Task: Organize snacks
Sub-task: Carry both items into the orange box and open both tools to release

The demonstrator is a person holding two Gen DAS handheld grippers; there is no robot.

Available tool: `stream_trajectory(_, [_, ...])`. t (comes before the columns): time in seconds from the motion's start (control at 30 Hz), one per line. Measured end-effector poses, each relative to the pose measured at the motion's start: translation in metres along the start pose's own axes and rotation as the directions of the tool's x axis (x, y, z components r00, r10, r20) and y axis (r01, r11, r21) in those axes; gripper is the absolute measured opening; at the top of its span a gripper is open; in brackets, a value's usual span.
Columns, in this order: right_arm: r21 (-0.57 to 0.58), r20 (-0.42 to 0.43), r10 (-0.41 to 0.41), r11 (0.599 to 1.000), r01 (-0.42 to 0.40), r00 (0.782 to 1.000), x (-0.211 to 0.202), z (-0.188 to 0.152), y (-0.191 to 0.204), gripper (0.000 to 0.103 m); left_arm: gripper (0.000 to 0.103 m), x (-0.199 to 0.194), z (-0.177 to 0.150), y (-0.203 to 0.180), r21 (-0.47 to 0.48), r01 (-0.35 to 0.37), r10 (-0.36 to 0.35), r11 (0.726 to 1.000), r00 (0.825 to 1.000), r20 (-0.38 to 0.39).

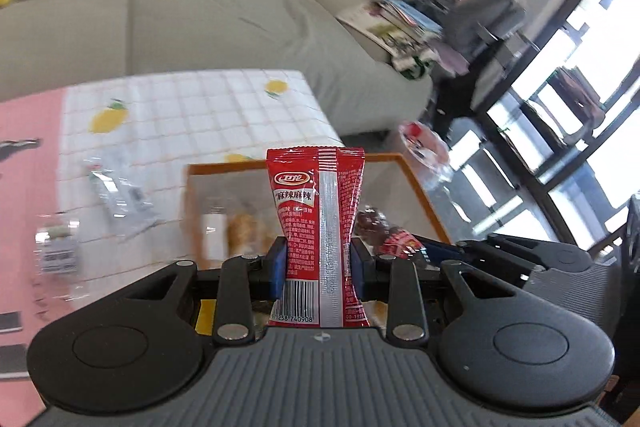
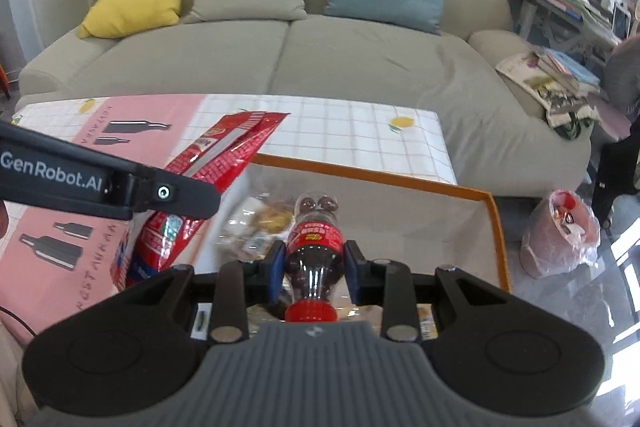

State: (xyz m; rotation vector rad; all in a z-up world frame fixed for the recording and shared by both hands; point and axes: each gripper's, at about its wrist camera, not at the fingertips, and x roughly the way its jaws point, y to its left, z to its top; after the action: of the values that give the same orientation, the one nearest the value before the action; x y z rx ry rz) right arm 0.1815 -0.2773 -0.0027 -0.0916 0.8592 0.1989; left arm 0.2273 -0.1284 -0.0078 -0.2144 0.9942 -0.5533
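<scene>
The right gripper (image 2: pixel 314 269) is clamping a small cola bottle (image 2: pixel 316 247), blue pads pressing its sides, red cap nearest the camera and base pointing away. It is hanging over a clear bin with an orange rim (image 2: pixel 498 227), where wrapped snacks (image 2: pixel 260 223) are lying. Coming in from the left edge, the left gripper (image 2: pixel 120 183) is carrying a red snack packet (image 2: pixel 224 155) above the bin's near-left corner. The table (image 2: pixel 340 123) is wearing a pink and white checked cloth, with a beige sofa (image 2: pixel 280 55) standing beyond its far edge.
</scene>
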Motion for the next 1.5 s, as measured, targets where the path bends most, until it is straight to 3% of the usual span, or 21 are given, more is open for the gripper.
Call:
stream_trajectory(0.1, [0.015,-0.026,0.005,1.000,-0.004,1.000,0.012,0.002,-0.019,0.029,0.035,0.028,0.010,0.002,-0.008,0.043,-0.044,0.999,0.997,-0.062])
stream_trajectory(0.37, [0.024,-0.114,0.016,1.000,-0.013,0.993,0.067,0.004,-0.046,0.029,0.035,0.086,0.020,0.006,-0.019,0.017,-0.020,1.000,0.990,-0.142])
stream_trajectory(0.6, [0.073,-0.187,0.069,0.996,-0.056,0.980,0.112,0.001,-0.060,0.029,0.035,0.121,0.013,0.017,-0.035,-0.045,0.035,0.998,0.969,-0.243])
stream_trajectory(0.8, [-0.005,-0.230,0.057,0.998,-0.060,0.972,0.134,-0.003,-0.048,0.029,0.036,0.136,0.007,0.023,0.001,-0.117,0.112,0.993,0.949,-0.294])
stream_trajectory(0.93, [-0.079,-0.233,0.024,0.996,-0.044,0.972,0.142,-0.004,-0.041,0.029,0.037,0.140,0.006,0.027,0.005,-0.121,0.117,0.993,0.944,-0.310])
stream_trajectory(1.13, [-0.082,-0.255,0.027,0.995,-0.050,0.967,0.147,-0.007,-0.043,0.029,0.049,0.141,0.004,0.020,0.053,-0.125,0.135,0.991,0.941,-0.311])
stream_trajectory(1.3, [-0.092,-0.262,0.023,0.995,-0.048,0.965,0.146,-0.010,-0.042,0.029,0.068,0.126,0.006,0.017,0.066,-0.113,0.127,0.991,0.952,-0.278])
stream_trajectory(1.5, [-0.092,-0.281,0.015,0.995,-0.043,0.960,0.150,-0.009,-0.038,0.029,0.068,0.098,0.010,0.017,0.070,-0.109,0.122,0.992,0.964,-0.236])
